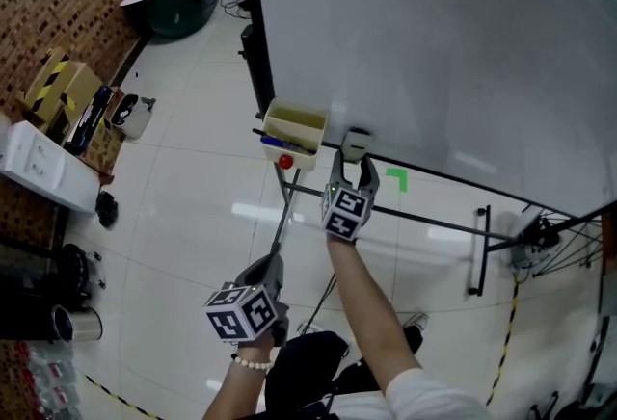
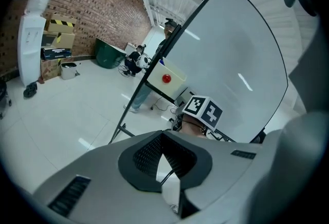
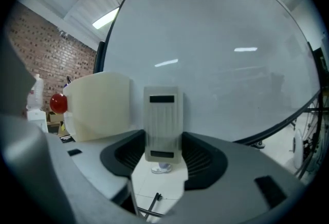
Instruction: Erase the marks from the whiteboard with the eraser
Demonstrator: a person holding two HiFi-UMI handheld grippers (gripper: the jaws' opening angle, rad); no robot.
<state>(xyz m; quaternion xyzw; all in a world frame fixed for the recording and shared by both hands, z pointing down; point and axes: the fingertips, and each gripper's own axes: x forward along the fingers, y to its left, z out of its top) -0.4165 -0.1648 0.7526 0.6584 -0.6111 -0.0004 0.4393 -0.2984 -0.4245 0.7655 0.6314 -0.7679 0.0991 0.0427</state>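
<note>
The whiteboard [image 1: 434, 42] fills the upper right of the head view, and I see no marks on its surface [image 3: 216, 53]. A pale grey ribbed eraser [image 1: 357, 144] sits at the board's lower edge. My right gripper [image 1: 354, 163] reaches up to it, and in the right gripper view the eraser [image 3: 163, 115] stands upright between the pads of the right gripper [image 3: 163, 138], which is shut on it. My left gripper [image 1: 275, 266] hangs lower, away from the board. Its jaws meet at the tips, and the left gripper [image 2: 162, 134] holds nothing.
A cream box tray [image 1: 294, 132] with pens and a red ball [image 1: 284, 161] hangs on the board's edge just left of the eraser. The black stand legs [image 1: 424, 223] cross the tiled floor. Cardboard boxes [image 1: 63, 91] and a green bin [image 1: 178, 9] line the brick wall.
</note>
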